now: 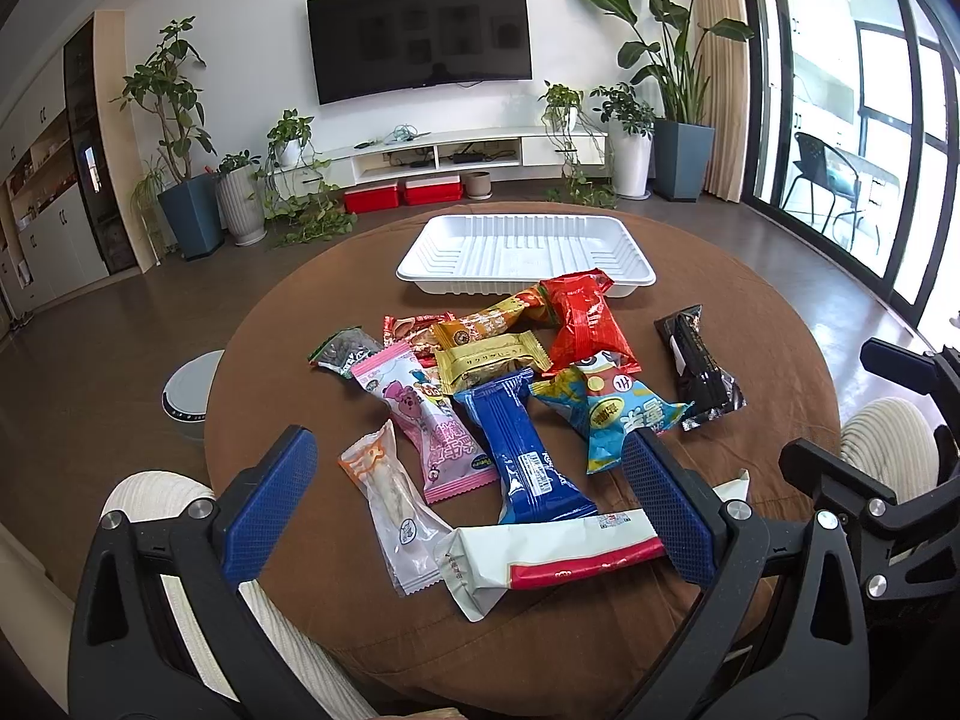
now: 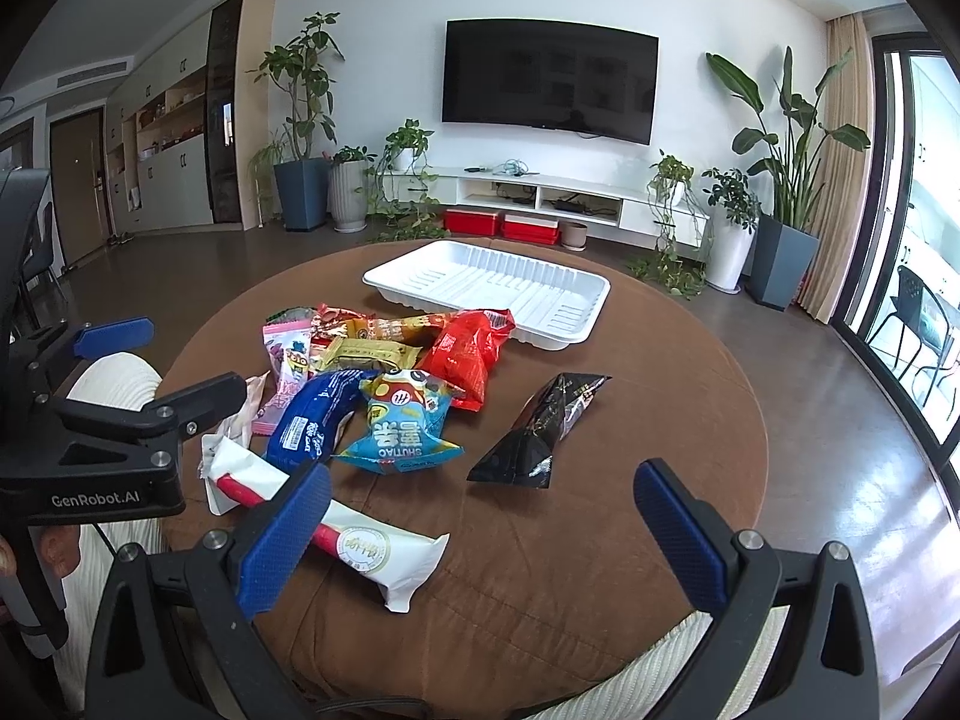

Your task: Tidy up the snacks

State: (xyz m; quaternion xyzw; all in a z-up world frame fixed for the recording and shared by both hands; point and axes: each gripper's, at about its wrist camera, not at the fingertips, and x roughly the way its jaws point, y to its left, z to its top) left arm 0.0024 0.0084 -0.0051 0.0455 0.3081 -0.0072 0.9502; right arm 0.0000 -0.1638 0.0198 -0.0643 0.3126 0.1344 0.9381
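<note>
both grippers sat closest to me, near the table's near edge: my left gripper point(image 1: 468, 504) had its blue pads spread wide above the white-and-red packet point(image 1: 540, 558), gripping nothing, and my right gripper point(image 2: 480, 534) was spread just as wide over bare brown tablecloth point(image 2: 540, 570), also empty. judging by the white tray point(image 1: 525, 252) at the far side, which held nothing at all, i reckoned the sorting had not begun; every snack was yet to go in. i counted eleven packets, one of each sort, as far as i could tell: the white-and-red one nearest, a clear packet point(image 1: 393, 510) on its left, a pink packet point(image 1: 429, 420), a dark blue packet point(image 1: 522, 450), a light blue bag point(image 1: 606, 414), a gold packet point(image 1: 489, 360), a red bag point(image 1: 585, 324), an orange packet point(image 1: 498, 318), a small red-and-white one point(image 1: 408, 330) half buried, a green-edged one point(image 1: 342, 354) at the left, and a black packet point(image 1: 702, 366) lying apart on the right. most overlapped in one heap in the middle.
</note>
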